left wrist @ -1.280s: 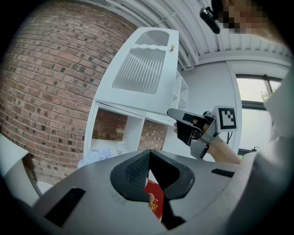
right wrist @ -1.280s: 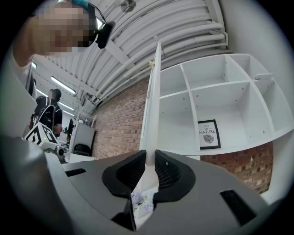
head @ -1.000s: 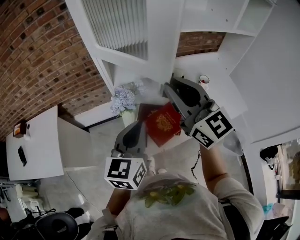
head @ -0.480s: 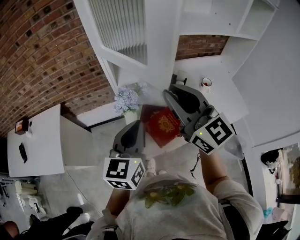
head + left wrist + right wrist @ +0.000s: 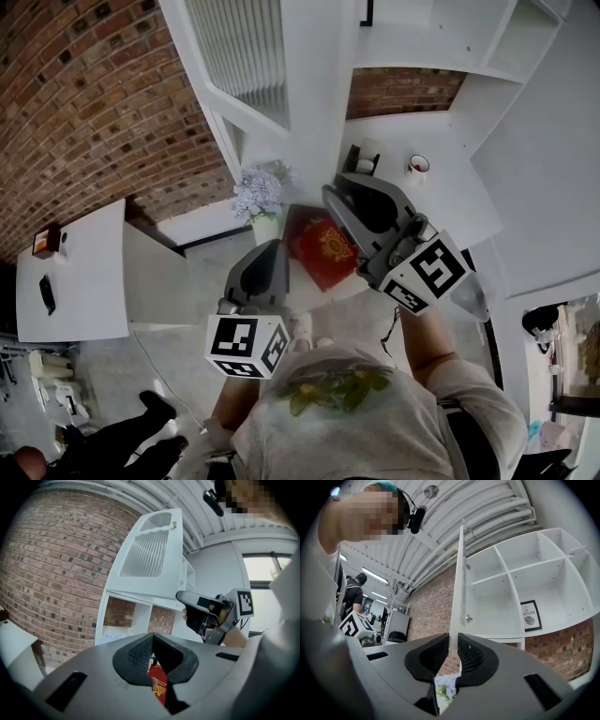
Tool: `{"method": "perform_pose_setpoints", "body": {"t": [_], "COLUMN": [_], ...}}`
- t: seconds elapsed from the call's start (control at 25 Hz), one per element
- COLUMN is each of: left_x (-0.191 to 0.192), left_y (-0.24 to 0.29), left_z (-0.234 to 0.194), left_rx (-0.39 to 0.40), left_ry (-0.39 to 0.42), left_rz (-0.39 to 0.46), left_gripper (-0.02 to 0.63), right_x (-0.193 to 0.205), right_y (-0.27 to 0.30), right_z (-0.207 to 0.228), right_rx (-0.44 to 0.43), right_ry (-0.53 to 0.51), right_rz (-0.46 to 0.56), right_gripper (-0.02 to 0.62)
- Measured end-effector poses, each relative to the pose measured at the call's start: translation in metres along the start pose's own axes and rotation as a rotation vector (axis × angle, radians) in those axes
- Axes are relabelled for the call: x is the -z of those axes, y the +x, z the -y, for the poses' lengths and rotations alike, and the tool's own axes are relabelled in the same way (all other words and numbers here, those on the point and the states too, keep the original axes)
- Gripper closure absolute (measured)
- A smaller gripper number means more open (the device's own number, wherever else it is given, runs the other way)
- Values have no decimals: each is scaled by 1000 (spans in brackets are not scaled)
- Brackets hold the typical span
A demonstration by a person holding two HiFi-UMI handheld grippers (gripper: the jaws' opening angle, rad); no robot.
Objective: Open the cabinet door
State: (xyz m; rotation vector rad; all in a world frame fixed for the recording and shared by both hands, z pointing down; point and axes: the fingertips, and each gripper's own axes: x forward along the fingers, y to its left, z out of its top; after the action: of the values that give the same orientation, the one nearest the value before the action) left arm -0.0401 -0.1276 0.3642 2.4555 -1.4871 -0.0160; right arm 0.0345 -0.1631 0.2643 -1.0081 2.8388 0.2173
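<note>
Two claws show: the right claw (image 5: 450,651), jaws just closing further, clamps the part-open cabinet door (image 5: 457,588) by its edge, the left claw (image 5: 153,644) sits together, empty; next, probably swing it wider.

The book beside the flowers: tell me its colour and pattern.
The book is red with a gold emblem on its cover; the head view shows it best.

Left claw (image 5: 275,246) closed on nothing, right claw (image 5: 333,190) clamped tight.
</note>
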Motion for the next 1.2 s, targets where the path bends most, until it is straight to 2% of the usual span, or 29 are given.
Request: {"method": "perform_pose_setpoints", "body": {"t": [1.2], "left_x": [10], "left_y": [-37], "left_z": [-22], "left_rx": [-91], "left_ry": [-32], "left_rz": [-2], "left_gripper": [597], "right_x": [-4], "right_y": [21], "right_z": [-65], "right_rx": [-157], "right_ry": [29], "right_rz": [24], "right_gripper": [529]}}
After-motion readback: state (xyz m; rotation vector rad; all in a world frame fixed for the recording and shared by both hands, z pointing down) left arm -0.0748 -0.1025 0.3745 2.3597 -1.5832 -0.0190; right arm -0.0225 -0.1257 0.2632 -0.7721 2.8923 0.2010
